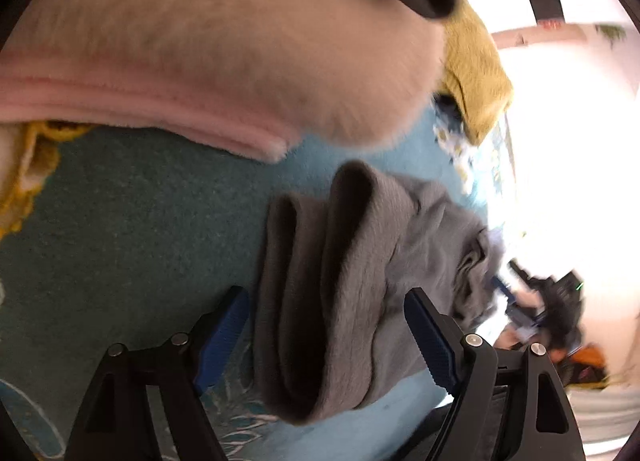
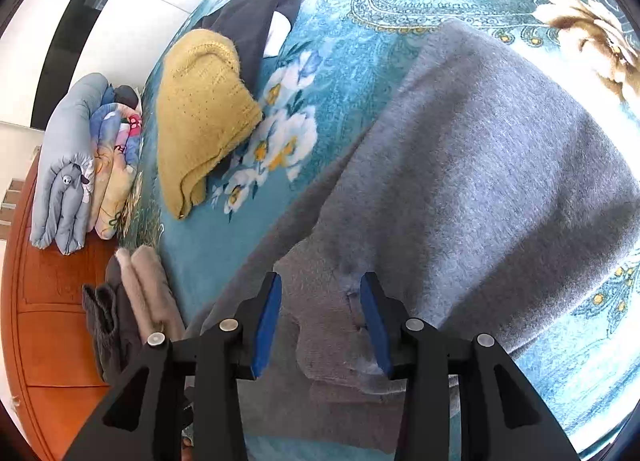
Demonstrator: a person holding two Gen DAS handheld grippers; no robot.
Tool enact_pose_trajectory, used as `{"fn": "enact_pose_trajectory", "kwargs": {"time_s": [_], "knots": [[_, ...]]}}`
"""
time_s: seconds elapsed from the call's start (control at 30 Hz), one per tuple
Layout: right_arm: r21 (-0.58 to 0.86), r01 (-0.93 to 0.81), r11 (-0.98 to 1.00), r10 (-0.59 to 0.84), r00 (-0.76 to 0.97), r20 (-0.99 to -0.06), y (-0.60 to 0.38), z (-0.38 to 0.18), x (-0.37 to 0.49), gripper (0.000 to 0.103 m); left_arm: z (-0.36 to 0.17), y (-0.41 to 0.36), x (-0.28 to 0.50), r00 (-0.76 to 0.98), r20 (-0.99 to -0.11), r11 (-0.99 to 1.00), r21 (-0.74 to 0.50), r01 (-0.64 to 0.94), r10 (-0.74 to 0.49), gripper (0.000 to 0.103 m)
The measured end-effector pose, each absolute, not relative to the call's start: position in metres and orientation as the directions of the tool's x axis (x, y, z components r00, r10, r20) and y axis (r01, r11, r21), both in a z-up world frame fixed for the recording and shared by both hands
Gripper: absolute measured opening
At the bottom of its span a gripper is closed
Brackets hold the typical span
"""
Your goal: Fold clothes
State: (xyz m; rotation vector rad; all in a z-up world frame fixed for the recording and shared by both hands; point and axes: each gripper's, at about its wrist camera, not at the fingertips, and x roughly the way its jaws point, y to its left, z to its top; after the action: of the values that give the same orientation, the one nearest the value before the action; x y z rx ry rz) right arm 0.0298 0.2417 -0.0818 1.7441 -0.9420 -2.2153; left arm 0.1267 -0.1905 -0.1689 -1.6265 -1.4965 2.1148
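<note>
The grey sweater (image 2: 480, 181) is soft and limp; both hand-held grippers, left (image 1: 326, 337) and right (image 2: 320, 319), stand apart around its edges, best places to pinch.

Left wrist: motion blur, blown-out glare right | Right wrist: sharp, daylit | fisheye-curved edges

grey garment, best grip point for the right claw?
Likely the near hem of the grey garment, where a small flap lies between the open right claw fingers. Come straight ahead and low over the teal blanket; the edge there is thin and free, the rest lies flat.
</note>
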Motion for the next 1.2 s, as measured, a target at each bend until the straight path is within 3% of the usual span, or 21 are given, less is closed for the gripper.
{"fn": "enact_pose_trajectory", "kwargs": {"time_s": [0.17,0.23,0.27,0.3,0.47,0.6,0.8,1.2], "knots": [[0.540,-0.197,-0.818,-0.477,-0.293,-0.829,0.231,-0.080,0.032,0.042,-0.171,-0.191,0.128,-0.453,-0.665,-0.502,-0.747,0.436,0.594,0.079],[0.523,-0.179,-0.833,-0.465,-0.284,-0.839,0.225,-0.081,0.031,0.042,-0.171,-0.191,0.129,-0.456,-0.671,-0.510,-0.741,0.436,0.585,0.068],[0.522,-0.176,-0.835,-0.464,-0.286,-0.838,0.225,-0.080,0.031,0.042,-0.173,-0.192,0.130,-0.460,-0.667,-0.500,-0.744,0.443,0.586,0.052],[0.526,-0.175,-0.832,-0.467,-0.291,-0.835,0.226,-0.079,0.032,0.042,-0.175,-0.194,0.131,-0.465,-0.663,-0.487,-0.748,0.451,0.587,0.046],[0.532,-0.195,-0.824,-0.465,-0.305,-0.831,0.232,-0.080,0.033,0.043,-0.182,-0.200,0.137,-0.499,-0.614,-0.398,-0.784,0.477,0.611,0.035],[0.530,-0.203,-0.823,-0.458,-0.315,-0.831,0.236,-0.078,0.035,0.046,-0.175,-0.194,0.134,-0.483,-0.644,-0.458,-0.764,0.455,0.594,0.027],[0.529,-0.221,-0.819,-0.446,-0.334,-0.830,0.244,-0.075,0.040,0.046,-0.144,-0.180,0.123,-0.462,-0.716,-0.587,-0.696,0.413,0.524,0.019],[0.605,-0.253,-0.755,-0.479,-0.418,-0.772,0.267,-0.065,0.048,0.046,-0.060,-0.169,0.128,-0.425,-0.815,-0.736,-0.556,0.386,0.393,0.015]]}}
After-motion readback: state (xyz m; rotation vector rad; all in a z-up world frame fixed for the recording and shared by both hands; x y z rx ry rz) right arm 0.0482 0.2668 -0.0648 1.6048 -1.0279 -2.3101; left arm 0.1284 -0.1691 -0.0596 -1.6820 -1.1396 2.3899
